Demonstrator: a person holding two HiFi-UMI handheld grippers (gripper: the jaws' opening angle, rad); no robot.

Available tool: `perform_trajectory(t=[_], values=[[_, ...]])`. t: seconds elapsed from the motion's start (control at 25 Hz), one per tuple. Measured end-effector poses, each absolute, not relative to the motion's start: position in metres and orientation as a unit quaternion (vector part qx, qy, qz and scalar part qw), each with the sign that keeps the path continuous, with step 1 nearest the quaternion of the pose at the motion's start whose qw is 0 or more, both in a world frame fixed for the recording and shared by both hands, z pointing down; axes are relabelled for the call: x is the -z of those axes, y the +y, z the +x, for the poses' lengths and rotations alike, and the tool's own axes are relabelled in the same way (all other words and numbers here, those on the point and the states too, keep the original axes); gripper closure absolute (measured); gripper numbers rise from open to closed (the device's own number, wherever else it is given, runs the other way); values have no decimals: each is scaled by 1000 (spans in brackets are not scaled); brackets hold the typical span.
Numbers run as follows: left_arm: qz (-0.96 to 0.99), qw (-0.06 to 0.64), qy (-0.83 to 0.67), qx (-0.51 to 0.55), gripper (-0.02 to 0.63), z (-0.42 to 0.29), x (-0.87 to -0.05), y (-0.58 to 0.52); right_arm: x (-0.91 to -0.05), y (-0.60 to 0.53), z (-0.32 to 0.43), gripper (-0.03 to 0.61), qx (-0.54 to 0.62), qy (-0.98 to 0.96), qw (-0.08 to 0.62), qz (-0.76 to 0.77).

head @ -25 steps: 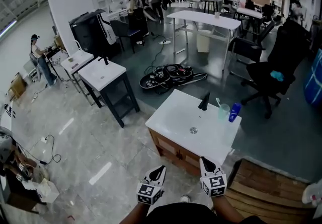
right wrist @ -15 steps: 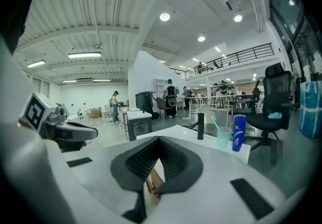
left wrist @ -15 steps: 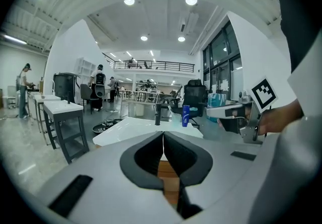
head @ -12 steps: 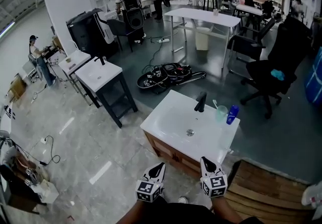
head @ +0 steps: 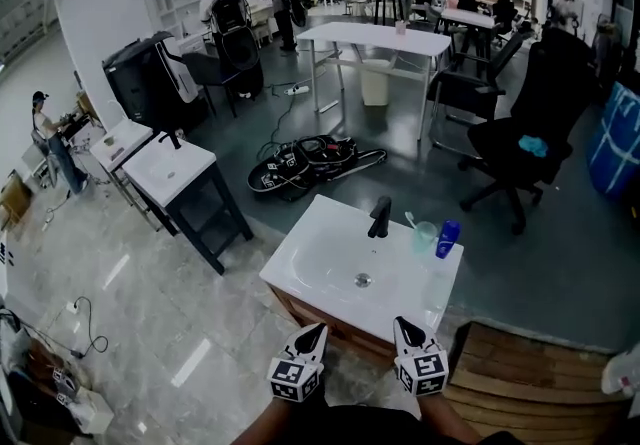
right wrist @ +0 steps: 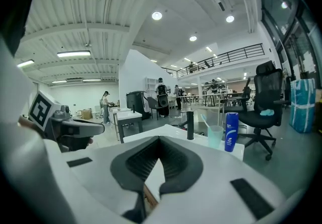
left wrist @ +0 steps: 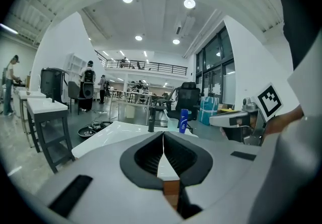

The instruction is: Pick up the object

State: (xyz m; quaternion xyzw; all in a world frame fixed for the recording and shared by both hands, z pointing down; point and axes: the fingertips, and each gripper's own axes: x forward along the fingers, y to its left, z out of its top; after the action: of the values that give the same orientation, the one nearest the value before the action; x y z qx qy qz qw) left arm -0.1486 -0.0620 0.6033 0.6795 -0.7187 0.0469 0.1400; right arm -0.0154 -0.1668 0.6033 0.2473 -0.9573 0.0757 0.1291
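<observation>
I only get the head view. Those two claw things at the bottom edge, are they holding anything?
Observer: No. The left gripper view shows the left gripper with its jaws pressed together and nothing between them.
Operator: And the other claw?
Observer: The same. The right gripper view shows the right gripper shut and empty.
Operator: That blue thing by the tap, what is it?
Observer: From the right gripper view it is an upright blue bottle with a white curved mark on its front, which your view does not show.
</observation>
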Motion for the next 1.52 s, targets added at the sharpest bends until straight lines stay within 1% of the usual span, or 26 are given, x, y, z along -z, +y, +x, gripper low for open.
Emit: perform_trajectory(t=[0.52,0.76,1.04,1.16,1.28,1.52], values=[[737,136,-658,-72,592,-213,-604,-149,-587,-233,-78,560,-65,-942,124,306],[771,136,-618,-68,592,-234,-598,-184,-575,-251,-91,560,-74,-923,121,358],[802,134,-577,-74,592,-269,-598,-212,-583,-269,-112,560,-76,-897,128,415],[805,142,-570,-83,592,-292,-605,-225,-588,-274,-110,560,-79,-881,132,447],[817,139,-554,-82,592,-301,-606,-238,-595,-277,-99,560,-82,-862,138,481],[837,143,-521,-85,592,-288,-613,-260,-607,-286,-67,560,-96,-826,140,538]])
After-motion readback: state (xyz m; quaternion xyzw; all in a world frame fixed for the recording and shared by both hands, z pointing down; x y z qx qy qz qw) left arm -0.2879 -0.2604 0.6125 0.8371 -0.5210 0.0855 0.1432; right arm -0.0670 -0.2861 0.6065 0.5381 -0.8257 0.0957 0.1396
